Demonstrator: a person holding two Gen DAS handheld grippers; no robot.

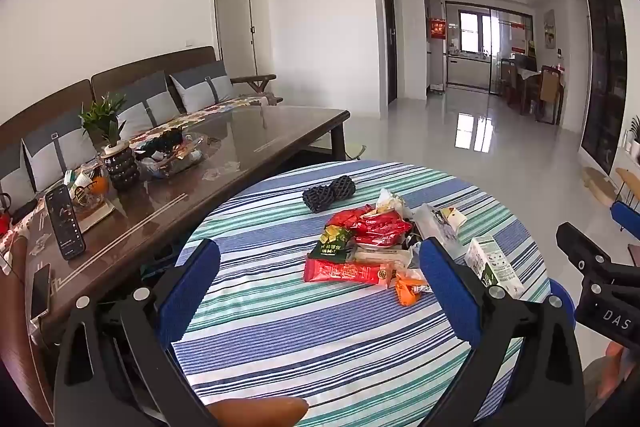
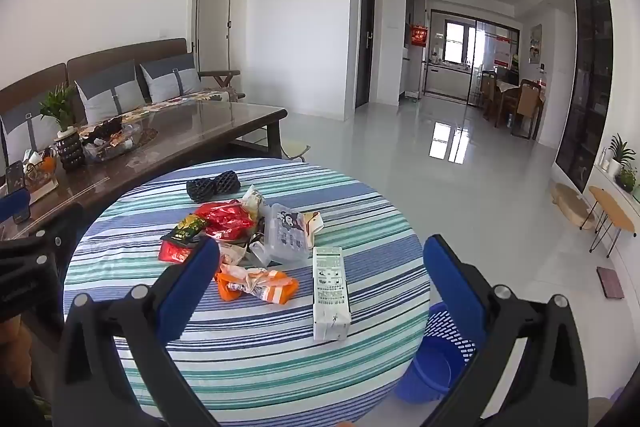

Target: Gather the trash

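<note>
Both grippers hover level above the near edge of the round striped table (image 1: pixel 320 339), pointing forward across it, jaws spread wide and holding nothing: the left gripper (image 1: pixel 320 267) faces the heap of red wrappers (image 1: pixel 380 225), the right gripper (image 2: pixel 320 267) the white milk carton (image 2: pixel 330 293). The trash lies mid-table: an orange wrapper (image 2: pixel 256 285), a clear plastic tray (image 2: pixel 286 233) and black foam netting (image 2: pixel 214 185). A blue waste basket (image 2: pixel 440 351) stands on the floor just beside the table, to the right.
</note>
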